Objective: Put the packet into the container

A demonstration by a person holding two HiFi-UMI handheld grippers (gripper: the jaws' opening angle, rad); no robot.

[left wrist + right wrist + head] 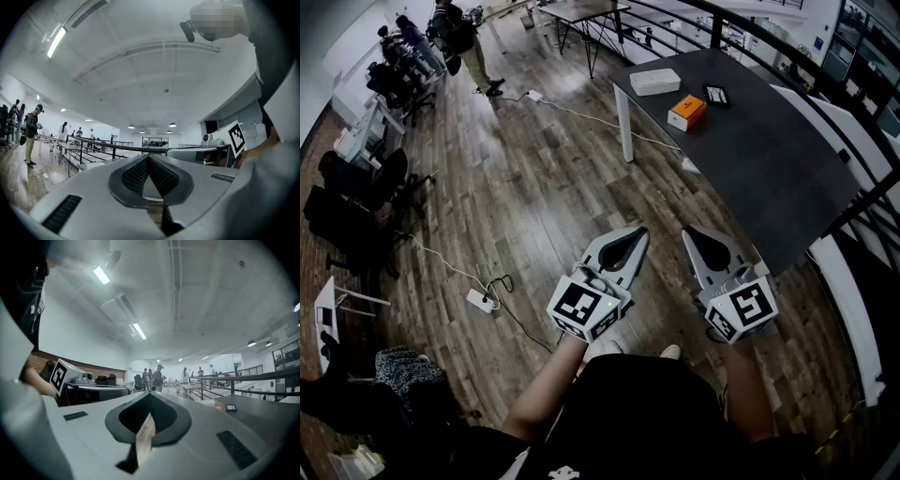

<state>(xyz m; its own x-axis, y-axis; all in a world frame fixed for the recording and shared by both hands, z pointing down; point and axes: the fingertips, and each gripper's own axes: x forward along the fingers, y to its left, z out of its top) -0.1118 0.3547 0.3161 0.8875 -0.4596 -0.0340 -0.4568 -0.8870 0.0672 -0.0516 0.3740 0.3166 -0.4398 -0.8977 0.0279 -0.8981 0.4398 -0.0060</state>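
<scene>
An orange packet lies on the dark grey table at the upper right of the head view. A white box-like container sits just behind it, and a small black device lies to its right. Both grippers are held close to my body over the wooden floor, well short of the table. My left gripper is shut with nothing in it, its tips pointing up into the room. My right gripper is also shut and holds nothing. In the right gripper view, the table lies to the right.
A white power strip and cables lie on the floor to my left. Office chairs line the left side, and people stand far off. A black railing runs behind the table. Another table stands at the top.
</scene>
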